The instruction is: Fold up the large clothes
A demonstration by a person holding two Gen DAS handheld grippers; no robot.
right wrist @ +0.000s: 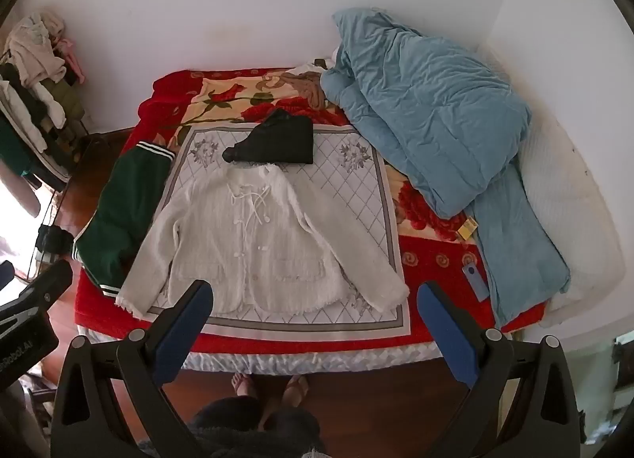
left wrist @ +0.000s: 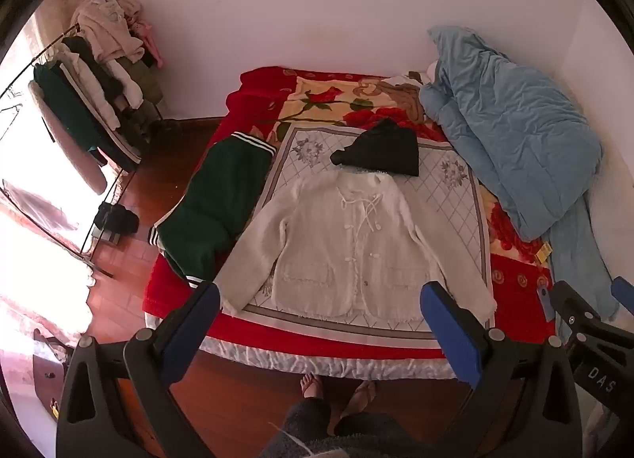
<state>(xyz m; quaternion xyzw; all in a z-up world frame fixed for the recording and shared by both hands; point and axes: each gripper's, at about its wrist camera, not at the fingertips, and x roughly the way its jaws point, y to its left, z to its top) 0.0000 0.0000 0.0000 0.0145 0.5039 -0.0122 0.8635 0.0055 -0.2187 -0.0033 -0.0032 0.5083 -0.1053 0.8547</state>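
A: Left wrist view?
B: Left gripper (left wrist: 320,299) jaws wide apart, empty, above the bed (left wrist: 253,85). White jacket (left wrist: 348,244) lies flat on the patterned cloth (left wrist: 455,188).
A: Right wrist view?
B: Right gripper (right wrist: 315,297) likewise spread, holding nothing; jacket (right wrist: 261,248) unfolded, green garment (right wrist: 123,212) beside it.

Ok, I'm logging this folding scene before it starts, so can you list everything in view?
white jacket: 1, cream-white, spread flat, centre of bed
green garment: 1, dark green with white stripes, bed's left edge
black garment: 1, black, folded, above the jacket
quilt: 1, light blue, heaped on bed's right
blanket: 1, red floral, covering bed
patterned cloth: 1, white-grey, under the jacket
clothes rack: 1, loaded, left wall
feet: 2, on wooden floor
left gripper: 1, blue pads, open
right gripper: 1, blue pads, open
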